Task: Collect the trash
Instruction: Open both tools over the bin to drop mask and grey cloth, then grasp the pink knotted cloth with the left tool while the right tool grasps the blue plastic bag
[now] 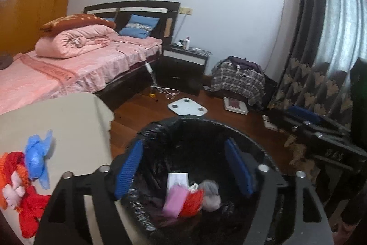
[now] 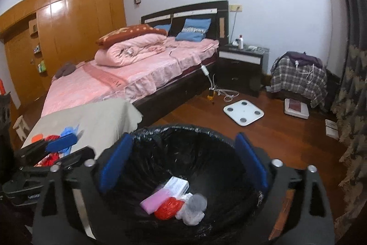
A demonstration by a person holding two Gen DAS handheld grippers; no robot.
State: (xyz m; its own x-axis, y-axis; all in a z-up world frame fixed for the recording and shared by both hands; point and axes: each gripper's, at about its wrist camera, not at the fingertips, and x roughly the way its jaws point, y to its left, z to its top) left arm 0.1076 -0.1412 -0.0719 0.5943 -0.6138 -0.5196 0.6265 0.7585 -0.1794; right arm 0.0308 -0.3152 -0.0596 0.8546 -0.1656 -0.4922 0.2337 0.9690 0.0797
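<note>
Both grippers, left gripper [image 1: 183, 172] and right gripper [image 2: 183, 164], spread wide, empty, above bin [image 2: 229, 144]; red bag [image 2: 168, 208] inside.

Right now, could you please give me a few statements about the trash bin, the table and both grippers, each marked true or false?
1. The bin is lined with a black bag. True.
2. The bin is empty. False: a pink item, a red wad, a grey wad and a white box lie inside.
3. The left gripper grips the pink item. False: its fingers are spread apart and hold nothing.
4. The right gripper is open above the bin. True.
5. Blue plastic and red trash lie on the beige table. True.
6. The white scale sits on the bed. False: it lies on the wooden floor.
</note>
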